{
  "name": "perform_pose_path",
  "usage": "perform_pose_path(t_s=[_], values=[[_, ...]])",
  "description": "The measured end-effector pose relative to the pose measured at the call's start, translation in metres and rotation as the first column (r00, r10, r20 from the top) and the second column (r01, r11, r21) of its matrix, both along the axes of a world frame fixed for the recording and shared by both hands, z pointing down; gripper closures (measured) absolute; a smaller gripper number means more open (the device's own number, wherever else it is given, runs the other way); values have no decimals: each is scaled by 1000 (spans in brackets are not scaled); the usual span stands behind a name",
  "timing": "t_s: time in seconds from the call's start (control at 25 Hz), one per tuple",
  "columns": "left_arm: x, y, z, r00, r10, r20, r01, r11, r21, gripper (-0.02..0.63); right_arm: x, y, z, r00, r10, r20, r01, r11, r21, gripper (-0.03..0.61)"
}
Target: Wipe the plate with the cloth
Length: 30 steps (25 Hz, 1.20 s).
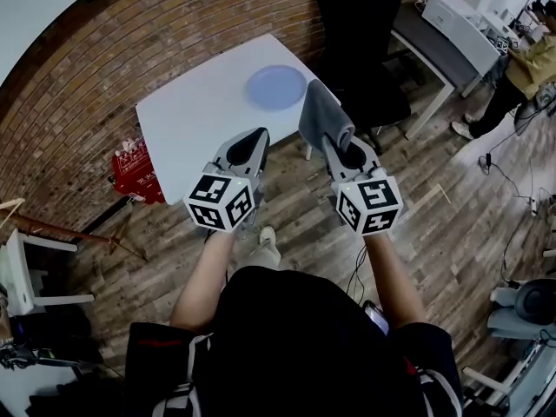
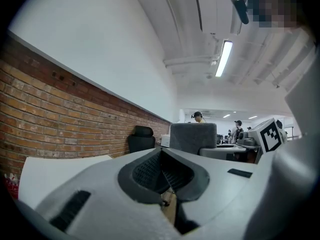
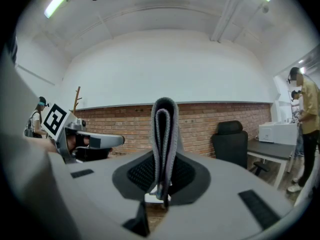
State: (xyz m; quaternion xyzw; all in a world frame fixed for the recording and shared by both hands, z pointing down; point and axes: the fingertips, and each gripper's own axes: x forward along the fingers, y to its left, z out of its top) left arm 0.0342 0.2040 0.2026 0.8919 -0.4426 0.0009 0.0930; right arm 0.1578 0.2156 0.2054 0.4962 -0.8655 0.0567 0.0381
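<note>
Two claws are level in front of you, at the near edge of the white counter (image 1: 191, 120) — your left claw (image 1: 258, 137) is shut tight on nothing, and your right claw (image 1: 340, 146) is clamped on the folded grey cloth (image 1: 320, 115), which stands up out of it. The blue plate (image 1: 276, 87) lies on the counter just beyond the cloth, not touching it.

Office: desk (image 1: 432, 52), chair (image 1: 356, 33), printer (image 1: 459, 17)

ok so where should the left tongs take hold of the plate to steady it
Probably the rim on the near side of the plate, coming in low and level from the person's side. It lies flat on the table, so only the thin edge gives the left tongs a pinch; they are shut and must open first.
</note>
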Motion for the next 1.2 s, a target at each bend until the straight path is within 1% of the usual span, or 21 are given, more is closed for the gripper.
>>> perform_pose_path(t_s=[0.28,0.48,0.84,1.2], values=[[-12,-48,4,1000,-18,2,18,1000,-9,595,-10,-47,3,1000,-5,0,5,1000,-10,526],[-21,-78,7,1000,-9,4,9,1000,-23,595,-20,-77,5,1000,-3,2,3,1000,-20,526],[-48,-138,13,1000,2,9,-2,999,-46,595,-46,-136,8,1000,12,2,-12,999,-44,526],[-75,-190,20,1000,22,-12,-22,998,-63,595,-68,-186,12,999,38,-9,-38,998,-58,526]])
